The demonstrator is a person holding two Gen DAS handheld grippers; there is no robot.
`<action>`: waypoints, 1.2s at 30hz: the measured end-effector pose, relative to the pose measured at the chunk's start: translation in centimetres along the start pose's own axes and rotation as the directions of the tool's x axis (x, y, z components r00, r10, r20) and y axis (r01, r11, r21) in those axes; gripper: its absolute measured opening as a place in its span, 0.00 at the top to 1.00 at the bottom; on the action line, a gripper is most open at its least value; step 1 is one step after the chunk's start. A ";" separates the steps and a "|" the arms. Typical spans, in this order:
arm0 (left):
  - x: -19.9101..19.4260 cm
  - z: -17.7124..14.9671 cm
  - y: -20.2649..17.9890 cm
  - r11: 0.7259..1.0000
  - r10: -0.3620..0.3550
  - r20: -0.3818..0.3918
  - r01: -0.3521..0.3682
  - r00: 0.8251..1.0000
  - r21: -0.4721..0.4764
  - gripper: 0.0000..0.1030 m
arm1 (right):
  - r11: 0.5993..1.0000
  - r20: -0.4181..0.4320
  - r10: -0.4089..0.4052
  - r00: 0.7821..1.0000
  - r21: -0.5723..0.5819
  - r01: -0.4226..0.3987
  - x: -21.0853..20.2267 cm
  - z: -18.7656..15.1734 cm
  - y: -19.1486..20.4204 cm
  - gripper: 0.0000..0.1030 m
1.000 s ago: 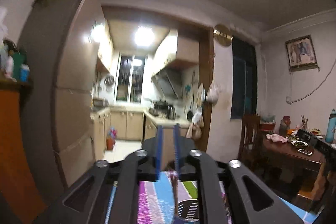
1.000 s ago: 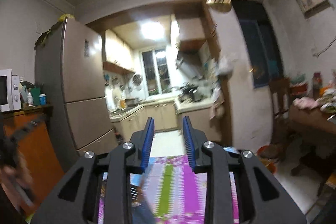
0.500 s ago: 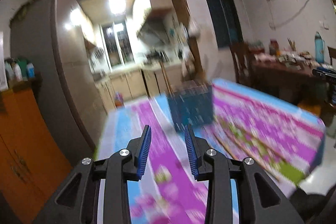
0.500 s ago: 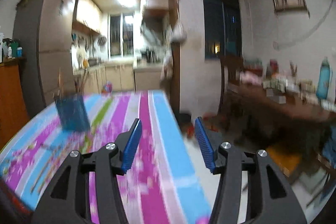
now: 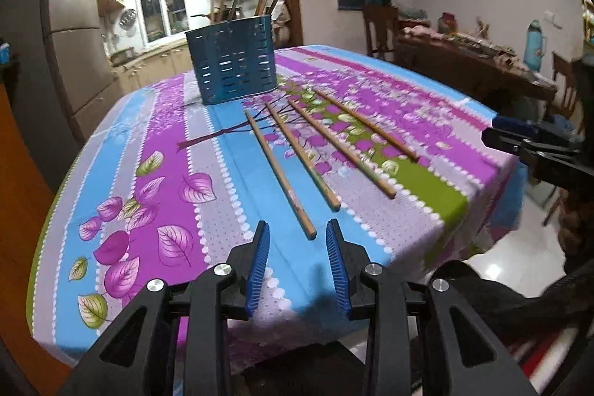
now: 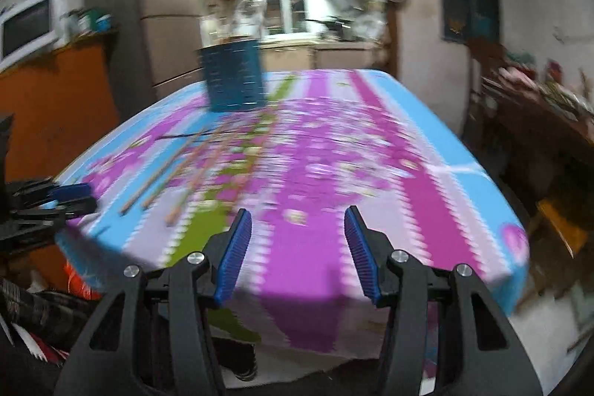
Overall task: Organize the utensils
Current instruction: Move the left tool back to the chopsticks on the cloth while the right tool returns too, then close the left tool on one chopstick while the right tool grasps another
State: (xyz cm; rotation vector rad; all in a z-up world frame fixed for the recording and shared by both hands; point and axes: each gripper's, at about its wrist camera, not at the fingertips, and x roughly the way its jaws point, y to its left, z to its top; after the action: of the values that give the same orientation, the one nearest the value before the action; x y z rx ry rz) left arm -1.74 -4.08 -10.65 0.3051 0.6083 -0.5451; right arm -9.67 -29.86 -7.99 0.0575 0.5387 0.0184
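Several wooden chopsticks (image 5: 278, 169) lie side by side on a table with a pink, blue and green cloth (image 5: 156, 151). A blue slotted utensil holder (image 5: 233, 60) stands behind them with several utensils sticking out. My left gripper (image 5: 297, 232) is open and empty, just short of the near end of the leftmost chopstick. My right gripper (image 6: 297, 221) is open and empty over the table's near edge; that view is blurred. There the chopsticks (image 6: 174, 169) lie to the left and the holder (image 6: 234, 80) at the back. The right gripper also shows in the left wrist view (image 5: 519, 136).
A fridge (image 5: 74, 36) and an orange cabinet (image 6: 63, 91) stand to the left of the table. A dark wooden table (image 5: 464, 62) with bottles and dishes and a chair stands to the right. The kitchen lies behind the holder.
Both grippers have tilted down from facing the kitchen to facing the table. The left gripper went from nearly shut to open. The right gripper opened wider.
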 end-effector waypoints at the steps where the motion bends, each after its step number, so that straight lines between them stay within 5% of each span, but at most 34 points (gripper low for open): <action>1: 0.3 -0.2 -0.4 1.000 0.008 0.001 -0.008 1.000 0.000 0.67 | 0.999 0.006 0.012 1.000 -0.044 -0.011 0.4 0.2 1.3 0.55; 5: 0.8 0.4 -1.1 0.999 0.039 0.031 -0.039 0.999 -0.001 0.67 | 0.985 0.005 0.063 0.998 -0.158 -0.062 2.0 0.8 5.3 0.65; 14: 2.6 -0.1 -1.0 0.997 0.073 0.021 -0.072 0.997 -0.038 0.67 | 0.976 -0.057 0.097 0.994 -0.189 -0.106 4.6 0.4 9.1 0.81; 22: 2.7 -0.5 -0.6 0.995 0.079 0.059 -0.075 0.995 -0.062 0.68 | 0.981 -0.080 0.051 0.996 -0.184 -0.065 5.7 -0.5 9.6 0.85; 26: 2.7 -0.7 -0.9 0.997 0.054 0.072 -0.050 0.996 -0.056 0.80 | 0.987 -0.084 0.060 0.995 -0.141 -0.072 5.8 -0.5 9.2 0.87; 36: 3.0 -0.8 -0.5 0.996 0.044 0.091 -0.037 0.995 -0.083 0.89 | 0.991 -0.089 0.094 0.992 -0.089 -0.102 5.9 -0.3 8.9 0.94</action>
State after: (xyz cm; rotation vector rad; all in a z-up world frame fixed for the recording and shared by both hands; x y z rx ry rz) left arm -0.33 -5.35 -13.18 0.2138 0.5321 -0.4913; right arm -4.80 -20.76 -10.77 -0.0081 0.6192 0.1428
